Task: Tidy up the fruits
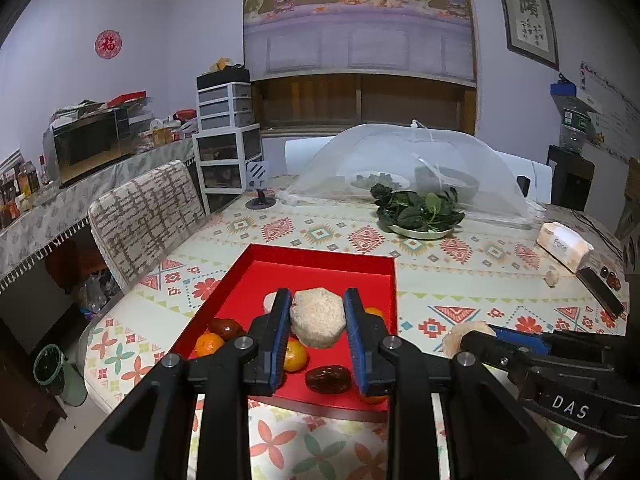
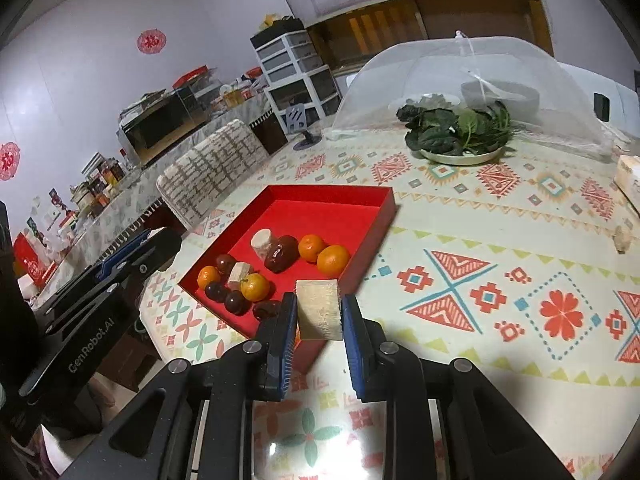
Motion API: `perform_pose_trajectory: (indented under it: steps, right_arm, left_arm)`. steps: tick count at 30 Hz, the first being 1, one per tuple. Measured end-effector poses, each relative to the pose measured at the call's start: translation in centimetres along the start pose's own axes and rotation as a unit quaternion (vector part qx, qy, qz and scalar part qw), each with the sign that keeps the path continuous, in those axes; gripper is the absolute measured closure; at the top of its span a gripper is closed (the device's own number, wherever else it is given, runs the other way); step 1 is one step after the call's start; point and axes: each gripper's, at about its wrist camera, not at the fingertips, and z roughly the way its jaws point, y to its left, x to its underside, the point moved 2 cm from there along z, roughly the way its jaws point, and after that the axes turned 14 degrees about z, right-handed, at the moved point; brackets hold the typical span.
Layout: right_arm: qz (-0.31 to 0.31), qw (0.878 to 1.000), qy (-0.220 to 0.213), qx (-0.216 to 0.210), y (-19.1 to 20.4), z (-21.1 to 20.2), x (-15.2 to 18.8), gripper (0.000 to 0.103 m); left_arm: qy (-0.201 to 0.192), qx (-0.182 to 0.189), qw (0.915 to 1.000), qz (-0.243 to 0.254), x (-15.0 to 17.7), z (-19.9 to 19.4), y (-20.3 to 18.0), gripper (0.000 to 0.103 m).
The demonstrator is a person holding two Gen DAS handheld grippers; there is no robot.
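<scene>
The red tray [image 2: 372, 216] sits on the table's patterned tablecloth [image 2: 500, 272] near its left edge, holding tangerines [image 2: 333, 259], dark red dates [image 2: 281, 254] and pale cut pieces [image 2: 261, 242]. The left gripper [image 1: 318, 320] pinches a rounded pale fruit chunk [image 1: 318, 318] above the tray; the right gripper [image 2: 319, 314] pinches a pale wedge-shaped piece [image 2: 320, 308] over the tray's near corner. Beyond the tray stand a plate of leafy greens [image 2: 460, 130] and a mesh food cover [image 2: 460, 68] over dishes. A covered chair [image 2: 212, 168] stands at the table's left side. Along the lilac wall are a microwave [image 2: 160, 128], stacked plastic drawers [image 2: 296, 68] and red paper decorations [image 2: 151, 42].
</scene>
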Motion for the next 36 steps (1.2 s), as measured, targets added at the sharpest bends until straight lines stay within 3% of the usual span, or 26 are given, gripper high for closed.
perform_pose_trajectory:
  steps: [15,17,21,26,30,32,34,36]
  right_arm:
    - [-0.004,1.0,-0.014,-0.007,-0.1,-2.1,0.3,0.079]
    - [-0.013,1.0,-0.004,-0.005,0.3,-1.2,0.1,0.079]
    - [-0.024,0.999,0.032,-0.01,1.5,2.9,-0.7,0.079]
    - [-0.015,0.997,0.08,-0.014,2.2,8.9,-1.2,0.079]
    - [-0.015,0.996,0.091,-0.002,2.2,11.9,-1.4,0.078]
    - [-0.011,0.996,0.093,-0.002,2.1,12.5,-1.6,0.077]
    - [-0.015,0.996,0.084,-0.004,2.4,12.2,-1.6,0.068]
    - [-0.03,0.997,0.069,-0.003,2.9,11.2,-1.6,0.068]
  left_arm:
    - [-0.004,0.011,0.9999,0.008,-0.2,-1.3,-1.2,0.077]
    - [0.01,0.024,0.9996,-0.005,0.0,0.2,-0.3,0.077]
    - [0.055,0.015,0.9978,-0.033,0.9,5.2,3.0,0.077]
    - [0.118,0.04,0.9862,-0.109,3.1,11.6,7.7,0.077]
    - [0.106,0.052,0.9852,-0.125,3.5,13.3,8.8,0.076]
    - [0.095,0.056,0.9856,-0.127,3.4,13.8,9.0,0.065]
    - [0.088,0.062,0.9853,-0.133,3.3,13.9,9.2,0.06]
    - [0.081,0.066,0.985,-0.137,3.1,13.6,9.5,0.058]
